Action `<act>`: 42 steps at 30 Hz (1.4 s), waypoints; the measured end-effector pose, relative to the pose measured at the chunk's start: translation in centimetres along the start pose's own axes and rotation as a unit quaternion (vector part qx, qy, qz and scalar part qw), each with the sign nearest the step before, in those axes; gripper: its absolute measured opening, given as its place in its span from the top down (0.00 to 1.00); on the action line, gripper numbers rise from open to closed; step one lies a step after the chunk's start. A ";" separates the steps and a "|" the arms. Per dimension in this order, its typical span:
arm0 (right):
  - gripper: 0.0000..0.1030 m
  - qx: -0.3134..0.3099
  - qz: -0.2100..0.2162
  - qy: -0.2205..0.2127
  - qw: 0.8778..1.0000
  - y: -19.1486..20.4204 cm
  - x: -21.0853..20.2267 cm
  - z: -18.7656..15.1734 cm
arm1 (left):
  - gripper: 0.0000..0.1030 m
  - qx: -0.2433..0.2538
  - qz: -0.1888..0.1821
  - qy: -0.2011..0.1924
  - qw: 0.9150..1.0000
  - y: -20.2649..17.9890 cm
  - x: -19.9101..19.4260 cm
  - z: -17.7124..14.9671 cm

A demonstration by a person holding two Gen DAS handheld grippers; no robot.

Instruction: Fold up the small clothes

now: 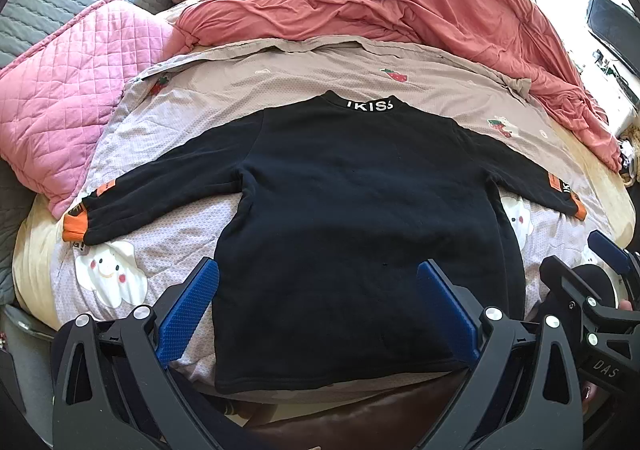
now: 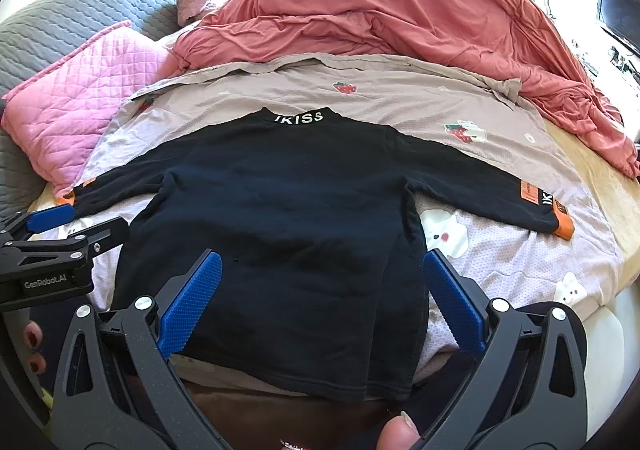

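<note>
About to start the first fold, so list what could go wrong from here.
1. The black sweatshirt hem hangs over the bed edge; a tug may slide it off.
2. Both sleeves lie spread wide; a one-sided fold could come out skewed.
3. The open left gripper and right gripper could pinch the printed sheet too.

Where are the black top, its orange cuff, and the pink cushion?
black top [image 1: 352,210], left wrist view, middle of its body.
orange cuff [image 1: 75,224], left wrist view, end of the sleeve.
pink cushion [image 2: 76,98], right wrist view, quilted face.
</note>
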State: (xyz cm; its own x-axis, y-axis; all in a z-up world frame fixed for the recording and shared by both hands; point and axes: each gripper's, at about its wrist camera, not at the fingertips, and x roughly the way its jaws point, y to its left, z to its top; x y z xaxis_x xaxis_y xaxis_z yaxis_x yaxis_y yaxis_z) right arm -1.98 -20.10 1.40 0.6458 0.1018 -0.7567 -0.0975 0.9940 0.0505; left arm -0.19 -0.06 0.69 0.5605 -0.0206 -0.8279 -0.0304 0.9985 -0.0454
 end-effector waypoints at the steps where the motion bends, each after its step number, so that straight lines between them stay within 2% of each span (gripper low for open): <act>1: 0.08 0.000 0.000 0.000 1.000 -0.1 0.0 0.0 | 0.04 0.000 -0.001 0.000 1.000 0.0 0.0 0.0; 11: 0.08 0.000 0.001 0.006 1.000 -0.6 0.4 -0.2 | 0.04 0.001 -0.001 0.002 1.000 0.0 0.2 0.1; 17: 0.08 -0.008 0.011 0.026 1.000 -2.7 1.3 -0.1 | 0.04 -0.004 -0.003 0.008 1.000 0.3 1.1 0.0; 21: 0.08 0.000 -0.025 0.069 0.997 -6.6 3.2 -0.2 | 0.04 0.000 -0.012 0.031 0.999 0.6 3.2 0.1; 24: 0.08 -0.006 -0.058 0.103 0.993 -9.2 5.0 -0.6 | 0.04 0.015 -0.005 0.045 0.999 0.7 5.0 0.3; 27: 0.08 -0.021 -0.070 0.148 0.986 -10.4 7.2 -1.1 | 0.04 0.037 0.014 0.057 0.998 0.7 6.9 0.4; 31: 0.09 -0.064 -0.085 0.189 0.976 -10.3 10.1 -1.9 | 0.04 0.047 -0.003 0.075 0.996 0.5 9.2 0.0; 33: 0.14 -0.073 -0.077 0.204 0.973 -9.9 11.4 -2.1 | 0.04 0.053 -0.005 0.084 0.995 0.2 10.2 -0.2; 36: 0.33 -0.075 -0.071 0.234 0.967 -9.6 13.2 -2.5 | 0.05 0.063 -0.020 0.083 0.994 -0.3 11.0 -0.6; 39: 0.44 -0.067 -0.054 0.263 0.961 -9.5 14.9 -2.9 | 0.05 0.079 -0.012 0.087 0.993 -0.9 12.0 -1.3; 41: 0.58 -0.049 -0.032 0.278 0.959 -9.8 15.6 -3.1 | 0.05 0.087 -0.001 0.098 0.991 -1.1 13.0 -1.8; 42: 0.78 -0.039 -0.009 0.285 0.958 -9.9 15.9 -3.2 | 0.05 0.086 0.001 0.107 0.991 -1.1 13.4 -1.9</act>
State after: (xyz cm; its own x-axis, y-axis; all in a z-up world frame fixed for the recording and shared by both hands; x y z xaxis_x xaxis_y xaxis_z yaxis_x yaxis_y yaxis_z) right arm 6.81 -28.43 -13.23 0.1313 0.0229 -0.9911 -0.1612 0.9869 0.0015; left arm 5.76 -1.53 -11.46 0.3725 -0.0105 -0.9280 0.1210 0.9919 0.0373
